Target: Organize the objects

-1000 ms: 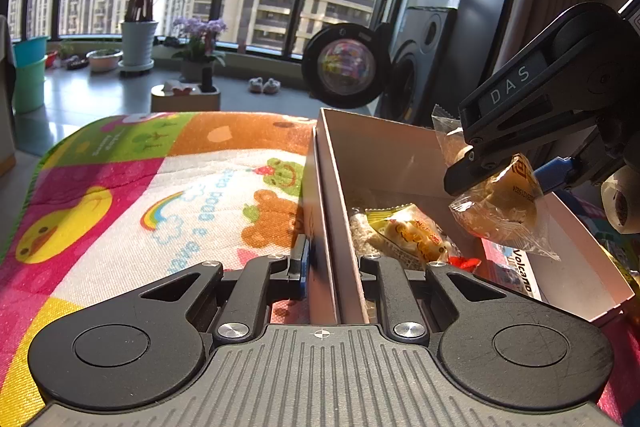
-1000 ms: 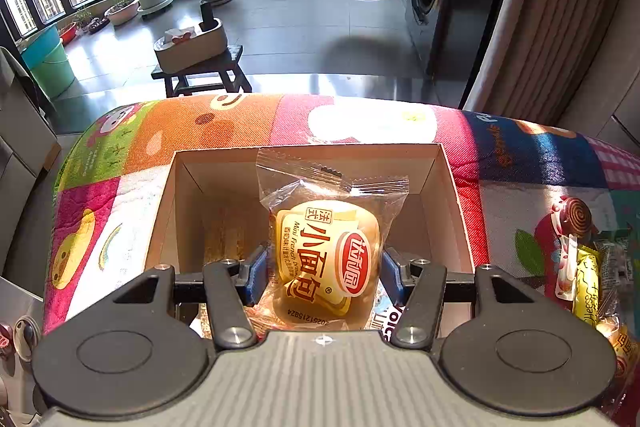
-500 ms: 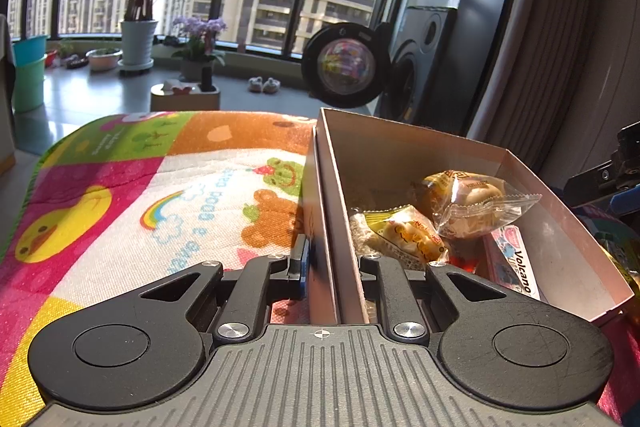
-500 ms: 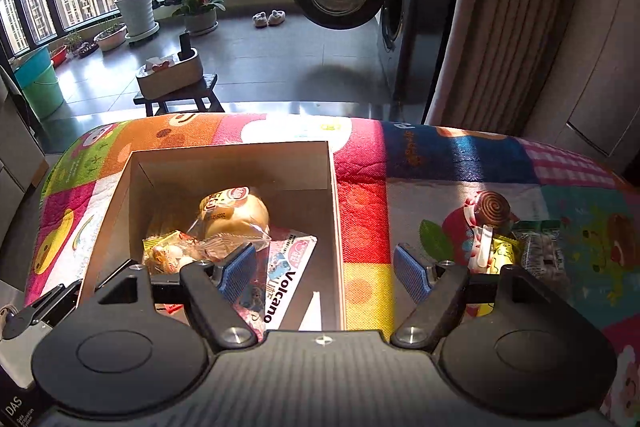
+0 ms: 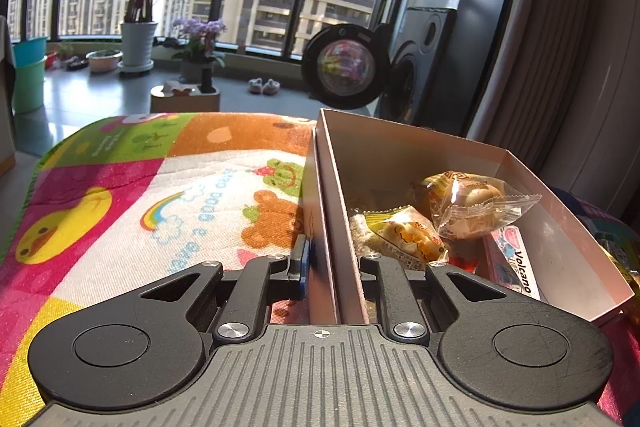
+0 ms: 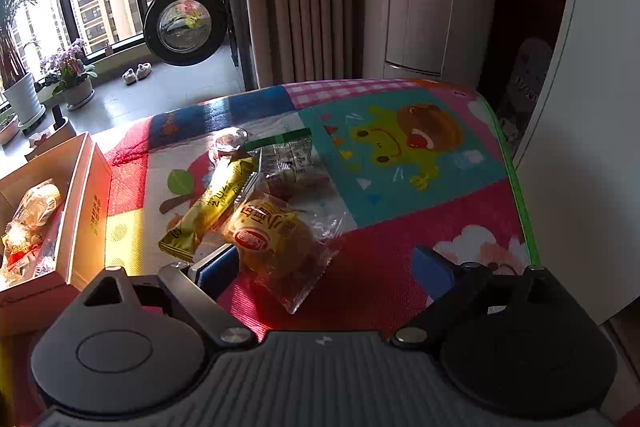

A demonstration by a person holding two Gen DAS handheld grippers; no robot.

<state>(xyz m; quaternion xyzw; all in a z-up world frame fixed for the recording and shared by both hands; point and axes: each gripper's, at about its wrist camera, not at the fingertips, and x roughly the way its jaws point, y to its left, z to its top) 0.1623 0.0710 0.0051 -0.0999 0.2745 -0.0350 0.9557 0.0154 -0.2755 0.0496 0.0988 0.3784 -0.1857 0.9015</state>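
A cardboard box (image 5: 400,155) stands on a colourful mat, and my left gripper (image 5: 332,263) is shut on its left wall. Inside lie a wrapped bread roll (image 5: 472,203), a yellow snack packet (image 5: 408,235) and a pink "Volcano" pack (image 5: 516,263). In the right wrist view the same box (image 6: 86,195) sits at the far left. My right gripper (image 6: 324,267) hangs open over a pile of snacks on the mat. A wrapped bread roll (image 6: 272,235) lies between its fingers, untouched on the right side. A yellow stick packet (image 6: 212,207) and a clear green-edged packet (image 6: 288,155) lie just beyond.
The play mat (image 6: 400,155) covers the surface, and its green edge (image 6: 516,187) runs along the right beside a white panel (image 6: 580,107). Past the mat's far edge are a washing machine with an open round door (image 6: 184,23), curtains, potted plants (image 5: 138,39) and a low stool (image 5: 184,99).
My right gripper let the bread roll drop into the box, then swung right, away from the box and over the snack pile. The left gripper has stayed clamped on the box wall.
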